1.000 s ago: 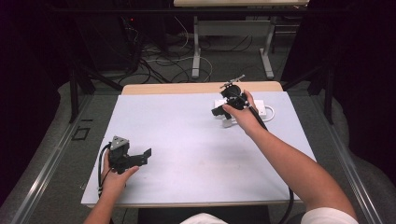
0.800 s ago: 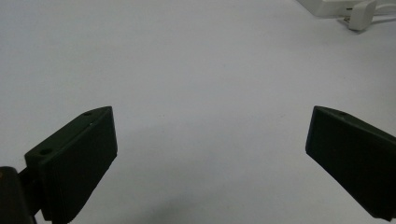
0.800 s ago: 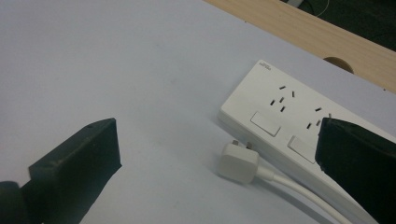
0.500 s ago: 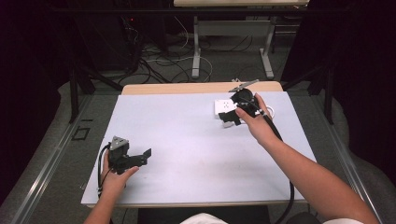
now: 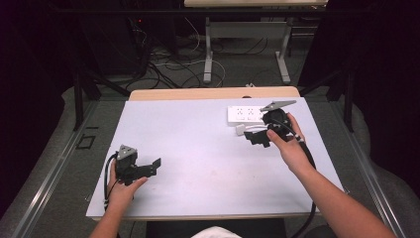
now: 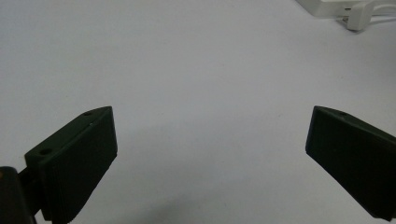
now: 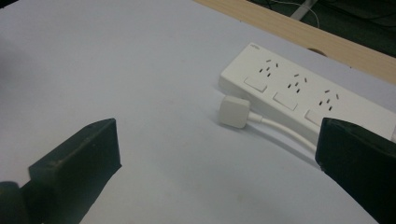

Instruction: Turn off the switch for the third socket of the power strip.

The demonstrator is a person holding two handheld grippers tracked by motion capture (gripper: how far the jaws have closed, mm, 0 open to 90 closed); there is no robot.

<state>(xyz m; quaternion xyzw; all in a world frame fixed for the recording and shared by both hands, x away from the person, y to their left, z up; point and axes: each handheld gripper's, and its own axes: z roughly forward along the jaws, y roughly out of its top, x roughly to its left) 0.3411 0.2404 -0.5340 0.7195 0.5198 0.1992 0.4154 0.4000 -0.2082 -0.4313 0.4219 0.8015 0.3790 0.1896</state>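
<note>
Right tool (image 5: 258,137) spread open beside white plug (image 7: 234,112) and power strip (image 7: 299,93) near worktop (image 5: 198,148) far edge, left tool (image 5: 148,168) open, near front-left corner.

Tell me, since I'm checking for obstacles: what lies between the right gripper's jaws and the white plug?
Nothing: in the right gripper view, bare table separates the open right gripper from the white plug.

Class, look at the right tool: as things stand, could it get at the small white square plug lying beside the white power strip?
Probably yes. The right tool is open and close to the small white square plug, with bare table between its jaws and the plug. The white power strip lies behind it, not in the way.
</note>
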